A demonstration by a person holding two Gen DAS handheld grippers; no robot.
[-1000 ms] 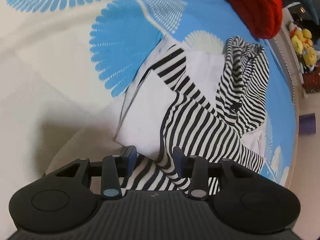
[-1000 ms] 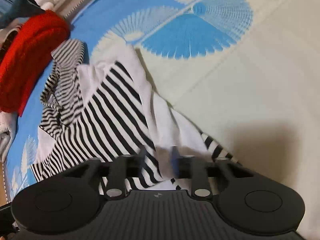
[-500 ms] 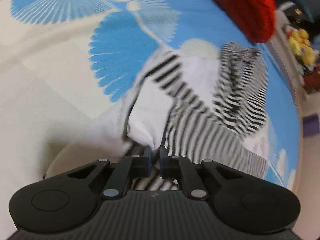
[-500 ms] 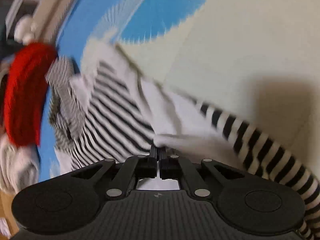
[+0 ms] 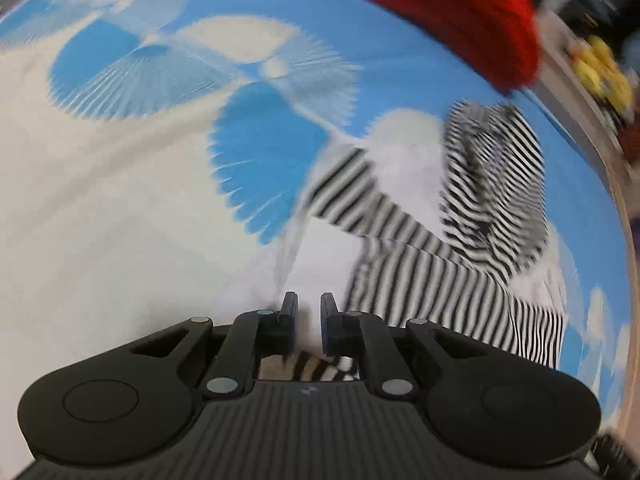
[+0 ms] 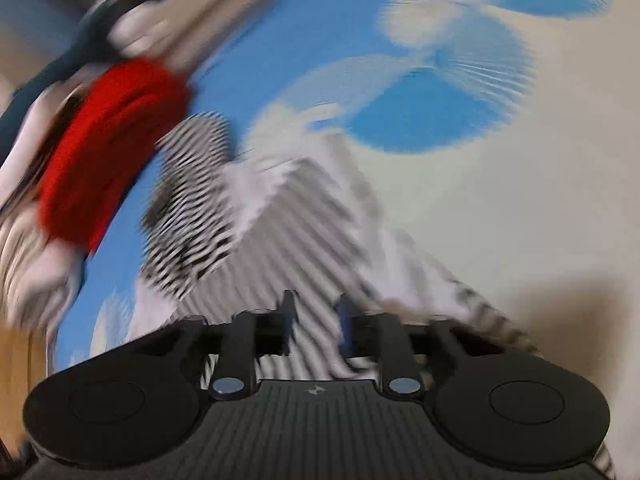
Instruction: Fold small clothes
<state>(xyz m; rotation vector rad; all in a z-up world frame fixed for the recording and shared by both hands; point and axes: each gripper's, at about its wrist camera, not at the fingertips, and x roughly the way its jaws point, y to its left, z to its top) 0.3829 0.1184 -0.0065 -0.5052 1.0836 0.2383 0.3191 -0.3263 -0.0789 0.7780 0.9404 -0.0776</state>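
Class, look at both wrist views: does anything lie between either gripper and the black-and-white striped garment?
Nothing visible does. The striped garment lies directly ahead of the left gripper; the right gripper, jaws opening, has striped cloth between them.

The striped garment lies on the bedspread, with a knitted item behind it.

No readable text, labels, brands or numbers in either view. Only mark: small emblem moulded on ribbed black housing of left gripper and of right gripper, a symbol, not lettering. Both frames motion-blurred; background clutter too smeared to read.
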